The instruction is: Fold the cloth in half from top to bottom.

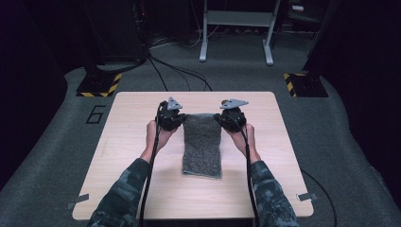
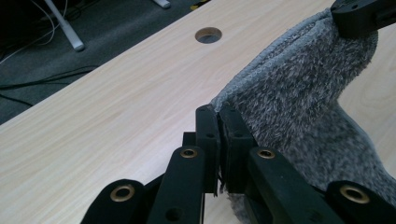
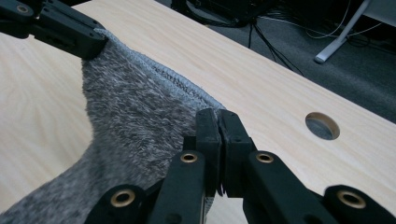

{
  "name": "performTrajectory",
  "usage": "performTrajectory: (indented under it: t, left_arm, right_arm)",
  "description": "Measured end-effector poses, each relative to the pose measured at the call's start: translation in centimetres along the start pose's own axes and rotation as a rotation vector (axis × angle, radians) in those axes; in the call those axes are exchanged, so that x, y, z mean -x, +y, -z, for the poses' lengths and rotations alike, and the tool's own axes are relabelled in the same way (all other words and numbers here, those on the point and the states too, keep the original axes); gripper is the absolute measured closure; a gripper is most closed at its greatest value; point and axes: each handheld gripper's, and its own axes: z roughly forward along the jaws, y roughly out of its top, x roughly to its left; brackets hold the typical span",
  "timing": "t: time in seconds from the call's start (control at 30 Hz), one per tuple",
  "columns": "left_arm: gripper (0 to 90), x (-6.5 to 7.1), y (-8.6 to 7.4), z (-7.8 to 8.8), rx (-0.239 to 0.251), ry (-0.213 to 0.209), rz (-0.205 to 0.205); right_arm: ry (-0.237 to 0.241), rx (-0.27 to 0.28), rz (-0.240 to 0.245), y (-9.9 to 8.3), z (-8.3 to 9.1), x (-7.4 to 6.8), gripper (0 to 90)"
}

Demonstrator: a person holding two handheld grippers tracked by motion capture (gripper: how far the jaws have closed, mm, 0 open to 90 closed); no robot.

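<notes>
The grey towel [image 1: 202,142] lies in the middle of the tabletop [image 1: 132,175] as a long strip, with its far end raised off the wood and its near end flat, towards the near edge. The left gripper [image 2: 218,116] has its jaws pressed together on the far left corner of the towel, and the right gripper [image 3: 217,119] pinches the far right corner in the same way; the cloth hangs between them in a soft curve.

I judge the towel to be light and very soft. It does not keep any shape and it sags wherever it is not held. The surface is fluffy, a mix of grey and white fibres, so it should not slip easily from the black jaws. The stitched hem [image 3: 175,81] along the far edge is firmer than the pile, and the corners on this hem are the best places to hold. Nothing here is fragile.

The tabletop is smooth pale wood with rounded corners and a round hole [image 3: 322,126] near its far edge.
</notes>
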Motion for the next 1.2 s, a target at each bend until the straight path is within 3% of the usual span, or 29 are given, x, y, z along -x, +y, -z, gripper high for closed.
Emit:
performTrajectory:
  t: [0.13, 0.37, 0.57, 1.0, 1.1, 1.17, 1.2]
  left_arm:
    - [87.4, 1.0, -0.7, 0.5, 0.002, -0.004, -0.023]
    - [87.3, 2.1, -2.3, 1.3, 0.013, -0.044, -0.024]
    - [87.1, 2.9, -3.5, 1.7, 0.010, -0.064, -0.036]
    - [86.3, 4.6, -6.7, 1.7, -0.021, -0.122, -0.049]
    - [85.9, 4.9, -7.4, 1.5, -0.035, -0.141, -0.054]
    - [85.4, 5.2, -7.8, 1.3, -0.051, -0.156, -0.054]
    - [85.1, 5.4, -8.1, 1.3, -0.051, -0.163, -0.048]
  right_arm:
    - [-0.008, 0.000, 0.001, -1.2, 0.8, -1.0, 88.2]
    - [0.008, 0.020, 0.005, -3.4, 2.4, -3.0, 88.2]
    - [0.002, 0.037, 0.038, -4.8, 3.7, -5.0, 88.2]
    - [0.038, -0.017, 0.043, -8.5, 4.3, -7.9, 87.7]
    - [0.038, -0.019, 0.059, -9.4, 4.3, -8.1, 87.4]
    - [0.042, -0.023, 0.031, -9.9, 4.4, -8.3, 87.0]
    - [0.050, -0.028, 0.040, -10.1, 4.5, -8.3, 86.7]
